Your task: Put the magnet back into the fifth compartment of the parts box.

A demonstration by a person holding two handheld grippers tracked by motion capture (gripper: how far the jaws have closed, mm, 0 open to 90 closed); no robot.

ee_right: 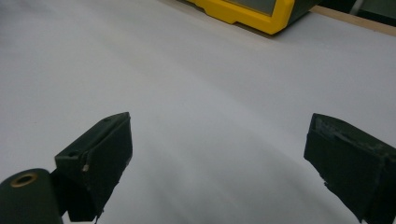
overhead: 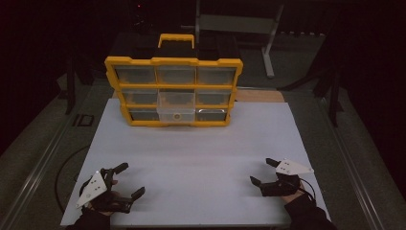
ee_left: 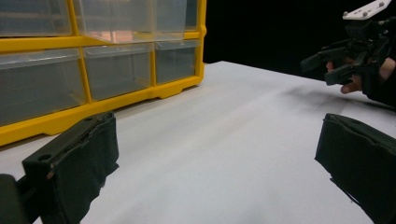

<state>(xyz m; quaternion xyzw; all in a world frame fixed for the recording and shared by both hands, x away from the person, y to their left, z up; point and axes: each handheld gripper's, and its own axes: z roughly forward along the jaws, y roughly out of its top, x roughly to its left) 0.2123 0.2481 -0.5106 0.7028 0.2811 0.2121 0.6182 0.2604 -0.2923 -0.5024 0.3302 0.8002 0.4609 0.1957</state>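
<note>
Both tongs are resting released and empty at the near edge of the white table (overhead: 191,158): left tongs (overhead: 125,179) at near left, right tongs (overhead: 263,171) at near right, jaws spread wide. The yellow drawer cabinet (overhead: 174,91) is standing at the far middle, well apart from both. Its middle clear drawer (overhead: 176,106) is sticking out slightly. Judgement: approaching level, jaws kept wide, squaring on that drawer's front before closing.

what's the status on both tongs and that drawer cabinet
Left tongs open, empty. Right tongs open, empty. Yellow drawer cabinet at far edge, middle drawer pulled out. White table between is bare.
</note>
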